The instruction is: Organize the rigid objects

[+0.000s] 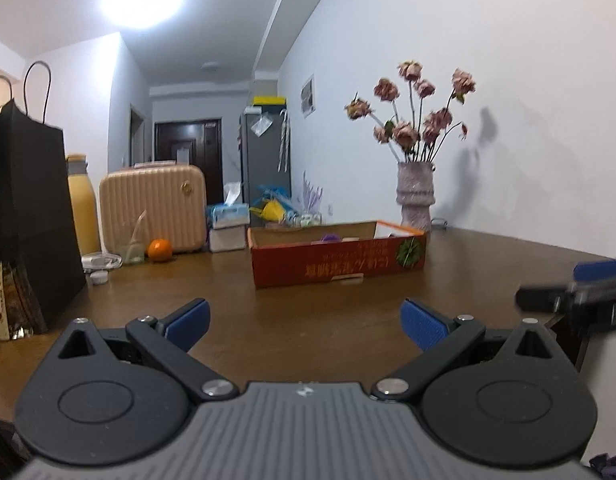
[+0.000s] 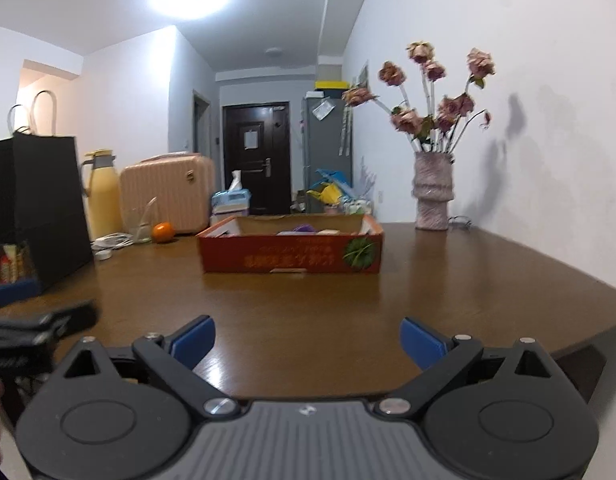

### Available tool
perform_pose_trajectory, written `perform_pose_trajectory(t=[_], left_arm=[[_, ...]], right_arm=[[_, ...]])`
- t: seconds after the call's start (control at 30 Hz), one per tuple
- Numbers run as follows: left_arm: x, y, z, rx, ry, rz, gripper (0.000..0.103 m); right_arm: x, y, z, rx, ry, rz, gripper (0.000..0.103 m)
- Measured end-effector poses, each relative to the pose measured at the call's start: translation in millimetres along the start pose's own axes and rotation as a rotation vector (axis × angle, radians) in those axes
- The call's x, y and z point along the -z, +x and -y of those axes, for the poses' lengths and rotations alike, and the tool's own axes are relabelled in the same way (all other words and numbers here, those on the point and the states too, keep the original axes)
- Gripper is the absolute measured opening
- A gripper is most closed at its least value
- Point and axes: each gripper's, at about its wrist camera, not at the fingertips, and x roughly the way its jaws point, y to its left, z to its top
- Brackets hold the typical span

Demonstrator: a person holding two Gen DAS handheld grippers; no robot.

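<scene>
Your left gripper [image 1: 303, 326] is spread wide with nothing between its blue pads [image 1: 187, 322]; it sits low over the brown table [image 1: 316, 320]. Your right gripper [image 2: 308, 342] is likewise released and empty, level beside the left. The red cardboard box [image 2: 291, 258] rests mid-table ahead of both, well apart from the fingers, with a purple item [image 2: 305, 227] and flat pieces inside, too small to identify. A vase [image 2: 432, 196] of dried flowers stands by the wall; a black paper bag [image 1: 25, 216], an orange [image 1: 159, 249] and a beige case [image 1: 151, 206] sit at the left.
</scene>
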Motion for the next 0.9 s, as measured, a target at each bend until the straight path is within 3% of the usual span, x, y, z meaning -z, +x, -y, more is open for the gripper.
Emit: perform_pose_trajectory(t=[0.17,0.9], left_arm=[[-3.9,2.6,-5.9,-0.012,-0.027,0.000,0.103],[-3.7,6.9,-9.7,0.003,-0.030,-0.027,0.103]], right_arm=[[-3.1,2.9,-11.6,-0.001,-0.049,0.001,0.099],[-6.4,2.4,-7.8,0.030,-0.016,0.010,0.102]])
